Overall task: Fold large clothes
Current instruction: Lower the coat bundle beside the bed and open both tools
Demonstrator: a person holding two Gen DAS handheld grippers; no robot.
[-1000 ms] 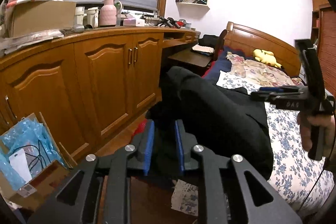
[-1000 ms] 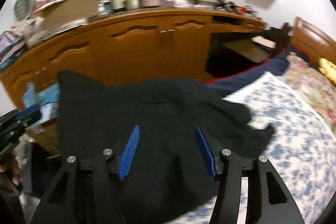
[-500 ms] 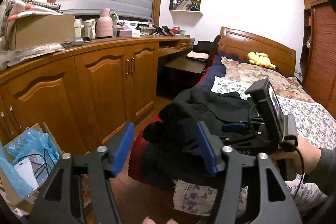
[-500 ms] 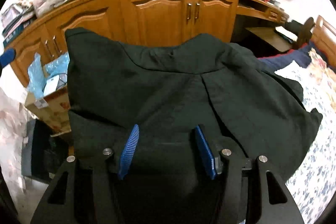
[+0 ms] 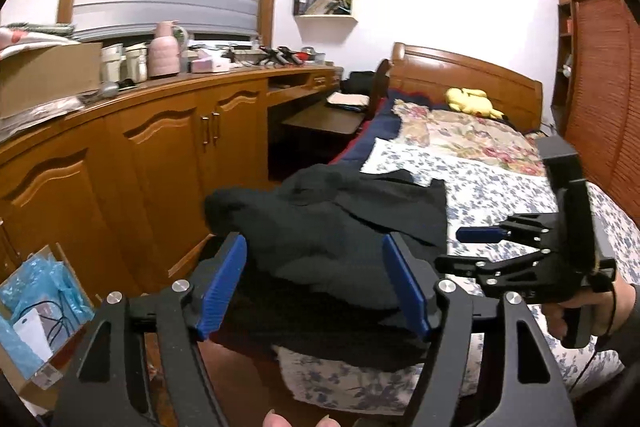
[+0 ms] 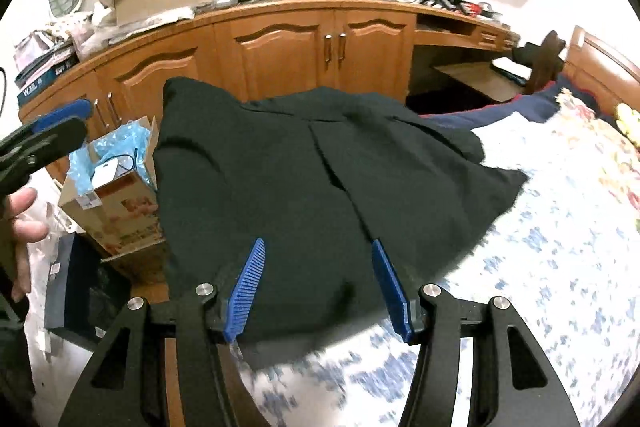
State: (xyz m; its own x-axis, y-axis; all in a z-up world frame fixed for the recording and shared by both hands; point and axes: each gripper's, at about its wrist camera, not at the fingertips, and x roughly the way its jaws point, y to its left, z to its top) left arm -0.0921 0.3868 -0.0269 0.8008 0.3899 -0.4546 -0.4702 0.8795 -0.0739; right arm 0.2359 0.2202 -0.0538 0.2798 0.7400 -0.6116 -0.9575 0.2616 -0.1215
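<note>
The bed point(image 5: 500, 187) fills the right half of the left wrist view, covered by a blue-flowered white sheet point(image 6: 540, 247) with a rose-patterned quilt point(image 5: 460, 131) nearer the wooden headboard point(image 5: 468, 71) in the upper right. A long run of wooden cabinets point(image 5: 160, 155) crosses the left side of that view, and its counter point(image 6: 304, 5) along the top of the right wrist view carries a pink jug point(image 5: 164, 49), white cups and a cardboard box.

The black garment point(image 6: 320, 187) lies spread over the near corner of the bed, in the centre of both views. It is bunched into a rounded lump at its left end, which appears to overhang the bed's edge toward the cabinets, though the fisheye makes that hard to judge. A seam or fold line runs down its middle in the right wrist view.

A cardboard carton point(image 6: 116, 203) with blue plastic inside stands on the floor at centre left of the right wrist view, just beside the garment's left edge.

The left tongs point(image 5: 316, 283) sit at bottom centre of their own view with the blue pads spread wide apart, the garment's lump between and beyond them, nothing clamped. The right tongs point(image 6: 320, 287) are likewise apart over the garment's near edge, gripping nothing. A yellow plush toy point(image 5: 472, 101) rests by the headboard.
</note>
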